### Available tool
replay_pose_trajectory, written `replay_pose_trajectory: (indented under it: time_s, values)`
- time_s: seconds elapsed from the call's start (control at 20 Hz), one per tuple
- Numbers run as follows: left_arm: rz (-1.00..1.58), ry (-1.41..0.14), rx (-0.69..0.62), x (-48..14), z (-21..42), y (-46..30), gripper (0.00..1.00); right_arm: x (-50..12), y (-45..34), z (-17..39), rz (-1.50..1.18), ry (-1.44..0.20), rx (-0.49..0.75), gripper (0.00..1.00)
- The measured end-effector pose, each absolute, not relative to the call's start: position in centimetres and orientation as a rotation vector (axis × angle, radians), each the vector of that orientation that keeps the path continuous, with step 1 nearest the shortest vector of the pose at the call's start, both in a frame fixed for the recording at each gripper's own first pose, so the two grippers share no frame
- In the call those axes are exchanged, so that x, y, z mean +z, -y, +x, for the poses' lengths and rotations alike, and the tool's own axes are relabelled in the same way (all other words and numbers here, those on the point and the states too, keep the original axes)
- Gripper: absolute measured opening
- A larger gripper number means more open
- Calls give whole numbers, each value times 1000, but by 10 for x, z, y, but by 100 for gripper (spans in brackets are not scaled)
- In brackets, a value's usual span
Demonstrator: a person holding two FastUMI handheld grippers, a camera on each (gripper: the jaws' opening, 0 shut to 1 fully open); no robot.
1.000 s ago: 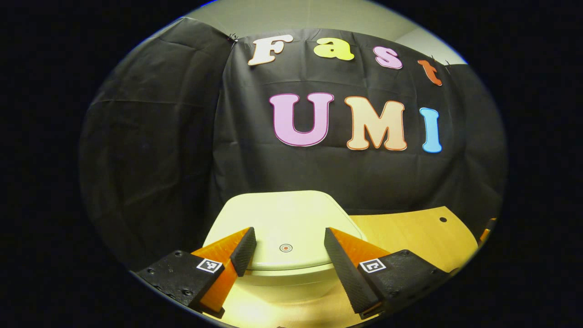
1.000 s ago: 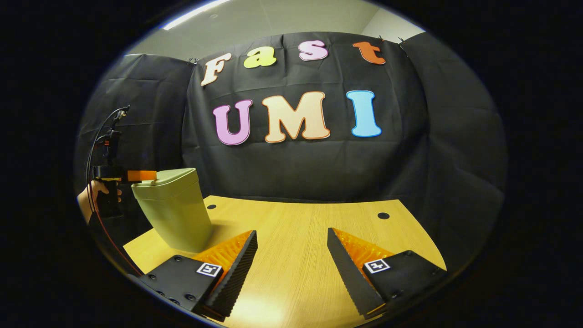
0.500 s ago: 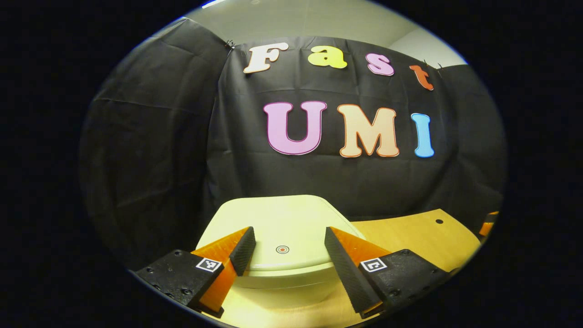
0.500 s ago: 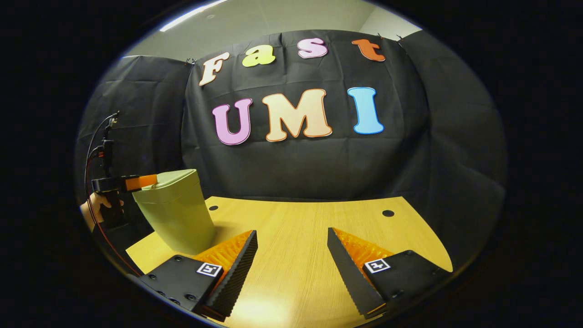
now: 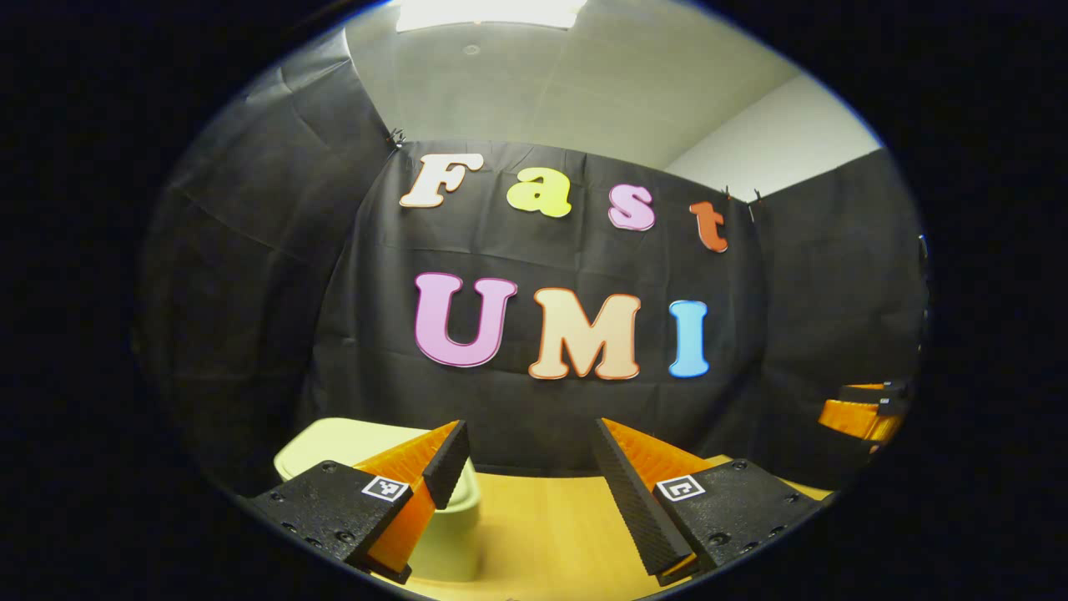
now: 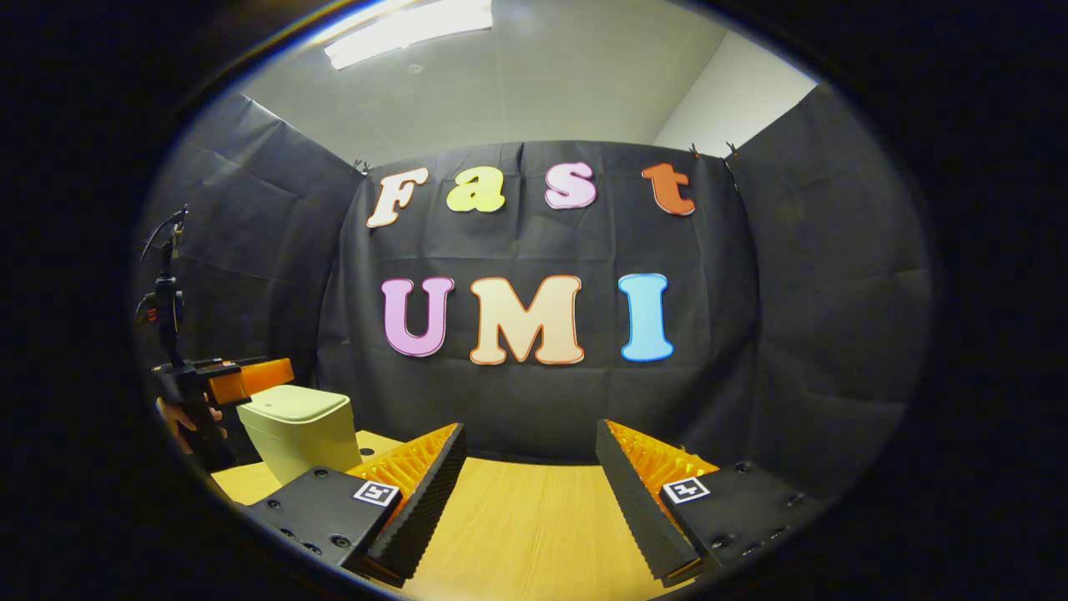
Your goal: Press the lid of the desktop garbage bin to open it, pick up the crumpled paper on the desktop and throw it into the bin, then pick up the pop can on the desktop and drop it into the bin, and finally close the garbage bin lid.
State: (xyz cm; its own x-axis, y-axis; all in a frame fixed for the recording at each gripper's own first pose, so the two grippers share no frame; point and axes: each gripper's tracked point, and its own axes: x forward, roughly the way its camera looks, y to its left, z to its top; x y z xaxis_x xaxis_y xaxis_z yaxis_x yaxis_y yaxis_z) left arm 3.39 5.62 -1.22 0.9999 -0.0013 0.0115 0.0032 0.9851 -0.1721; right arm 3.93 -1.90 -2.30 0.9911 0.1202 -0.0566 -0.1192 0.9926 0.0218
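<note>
Desktop bin, lid down; both grippers raised with fingers spread, holding nothing.

Left gripper view: left gripper (image 5: 527, 467) with fingers released and apart, nothing between them. Pale green garbage bin (image 5: 446, 534) low at left, partly hidden behind the left finger (image 5: 446, 459); its closed lid (image 5: 342, 441) lies below and left of the fingertips. Wooden tabletop (image 5: 546, 534) beyond. Right gripper (image 5: 863, 413) at far right edge. Black cloth wall (image 5: 250, 292) behind.
Right gripper view: right gripper (image 6: 530, 472) with fingers released, nothing between them, over bare tabletop (image 6: 517, 534). Garbage bin (image 6: 300, 434) stands well left of the fingers, lid (image 6: 292, 402) shut. Left gripper (image 6: 250, 377), held by a hand (image 6: 179, 417), hovers just above the bin's left edge. Ceiling light (image 6: 409, 29) overhead.
</note>
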Motion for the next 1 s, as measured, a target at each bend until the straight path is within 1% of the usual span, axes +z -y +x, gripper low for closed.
replay_pose_trajectory:
  time_s: [0.05,0.1,0.15,0.2,0.25,0.4,0.5,0.55,0.6,0.65,0.7,0.8,0.85,0.9,0.95,1.0]
  values:
    - [-196,16,-6,-8,29,-34,91,-20,28,31,31,-51,144,100]
    - [-208,23,-14,-3,23,-10,91,-19,39,22,44,-46,164,98]
    - [-203,38,-28,2,17,12,92,-19,53,13,51,-38,177,98]
    - [-186,52,-39,9,12,33,92,-20,68,6,52,-33,182,100]
    - [-159,63,-42,15,8,49,90,-21,81,0,46,-33,182,98]
    - [-88,65,-126,29,-2,105,91,-17,105,-18,61,-30,183,99]
    - [-72,85,-166,40,-7,124,92,-9,115,-22,87,-6,167,98]
    - [-76,84,-190,42,-9,133,94,-6,118,-23,102,-1,157,98]
    - [-84,80,-213,42,-10,140,92,-6,120,-23,117,-2,145,98]
    - [-88,74,-232,42,-11,144,94,-4,120,-25,134,-2,138,98]
    - [-85,81,-239,45,-13,144,92,-1,117,-27,144,3,138,98]
    - [-73,81,-225,44,-16,137,94,2,119,-28,129,21,116,98]
    - [-78,82,-233,43,-18,137,92,2,120,-28,125,17,107,96]
    - [-82,85,-237,44,-18,138,94,0,116,-30,131,12,107,98]
    - [-80,79,-228,42,-18,132,92,0,112,-32,136,13,112,97]
    - [-76,69,-223,37,-19,127,92,1,109,-32,134,14,113,97]
